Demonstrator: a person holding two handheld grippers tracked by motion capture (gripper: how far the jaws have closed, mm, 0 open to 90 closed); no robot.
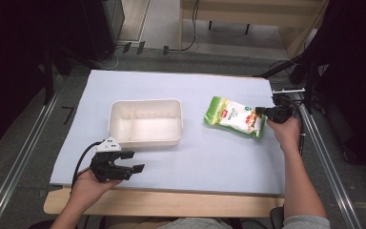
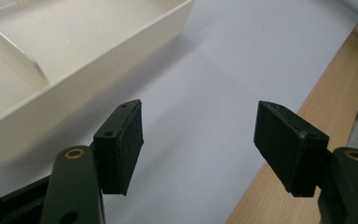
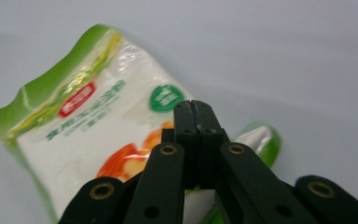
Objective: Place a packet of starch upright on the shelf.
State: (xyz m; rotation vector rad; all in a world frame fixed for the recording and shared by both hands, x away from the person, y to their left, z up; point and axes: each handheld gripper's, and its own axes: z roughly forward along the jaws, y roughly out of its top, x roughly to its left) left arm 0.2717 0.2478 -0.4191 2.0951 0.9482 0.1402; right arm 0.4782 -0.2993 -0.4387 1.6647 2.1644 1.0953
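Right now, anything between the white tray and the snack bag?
Nothing: bare table sheet between the white tray and snack bag, seen in the high view.

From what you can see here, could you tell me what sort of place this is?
Probably a lab or recording workstation, not a home: a table under a pale sheet, metal rails along both sides, and cables trailing across the floor behind.

Lab recording bay, black curtains, floor rails, paper-covered table, cables
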